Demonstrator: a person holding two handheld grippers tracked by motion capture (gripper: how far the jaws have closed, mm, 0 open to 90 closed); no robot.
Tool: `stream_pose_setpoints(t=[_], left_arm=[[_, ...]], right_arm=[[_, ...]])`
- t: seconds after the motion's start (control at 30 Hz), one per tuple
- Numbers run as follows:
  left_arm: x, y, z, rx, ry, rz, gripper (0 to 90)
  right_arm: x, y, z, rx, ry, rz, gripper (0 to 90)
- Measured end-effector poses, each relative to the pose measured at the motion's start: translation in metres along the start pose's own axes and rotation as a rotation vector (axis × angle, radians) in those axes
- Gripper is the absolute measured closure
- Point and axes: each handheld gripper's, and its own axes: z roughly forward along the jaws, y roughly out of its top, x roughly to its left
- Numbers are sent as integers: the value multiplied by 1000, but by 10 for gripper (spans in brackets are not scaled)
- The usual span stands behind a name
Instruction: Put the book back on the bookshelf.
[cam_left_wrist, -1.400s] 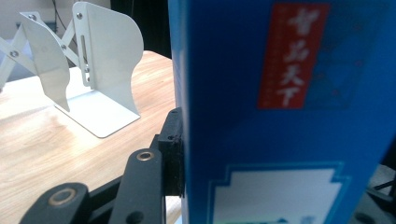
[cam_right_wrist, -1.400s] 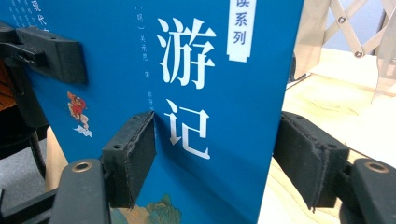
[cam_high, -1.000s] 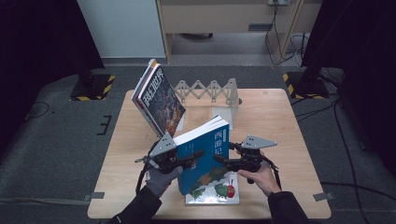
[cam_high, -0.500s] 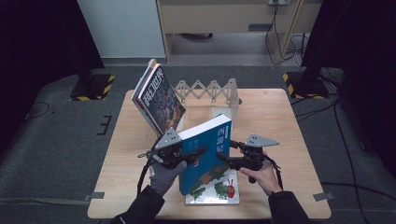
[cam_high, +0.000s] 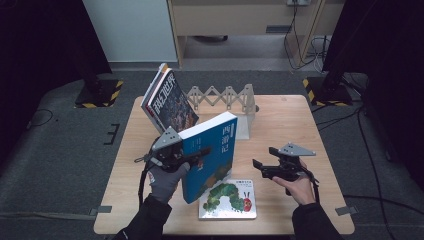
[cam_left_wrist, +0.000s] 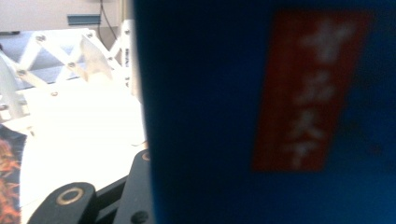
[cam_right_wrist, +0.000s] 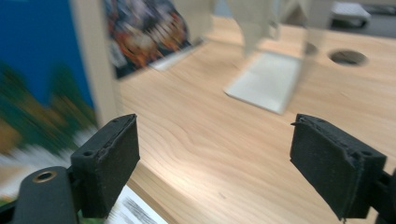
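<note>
A thick blue book (cam_high: 212, 155) with a red title label stands tilted on its lower edge at the table's front middle. My left gripper (cam_high: 200, 153) is shut on its cover side from the left. In the left gripper view the blue book (cam_left_wrist: 261, 112) sits close up, and one black finger (cam_left_wrist: 135, 186) lies against it. My right gripper (cam_high: 257, 166) hovers to the right of the book, apart from it. Its jaws have just been opening, and in the right gripper view the right gripper (cam_right_wrist: 215, 172) holds nothing over bare wood.
A caterpillar picture book (cam_high: 227, 199) lies flat at the front, under the blue book's lower corner. Another book (cam_high: 170, 102) leans at the back left beside a white folding rack (cam_high: 225, 97). The wooden table (cam_high: 290, 125) has free room at the right.
The right gripper has come off the blue book, spread its jaws and drawn away to the right. The left gripper has lifted the book a little.
</note>
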Motion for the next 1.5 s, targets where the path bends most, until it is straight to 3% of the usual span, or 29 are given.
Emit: stream_pose_setpoints(t=[0.2,0.47,0.8,1.17,1.37,1.5], left_arm=[[9,18,-12,-81,40,-10,611],[20,44,-6,-148,118,3,611],[32,69,17,-174,211,2,612],[47,78,58,-205,284,-24,613],[56,86,77,-216,340,1,613],[67,90,90,-218,358,-23,614]], right_arm=[[-12,-15,-7,96,-99,-29,153],[-23,-23,-9,147,-186,-38,119],[-29,-27,-4,195,-224,-55,108],[-36,-35,2,245,-254,-63,97],[-37,-36,3,257,-256,-59,92],[-38,-36,3,258,-256,-63,92]])
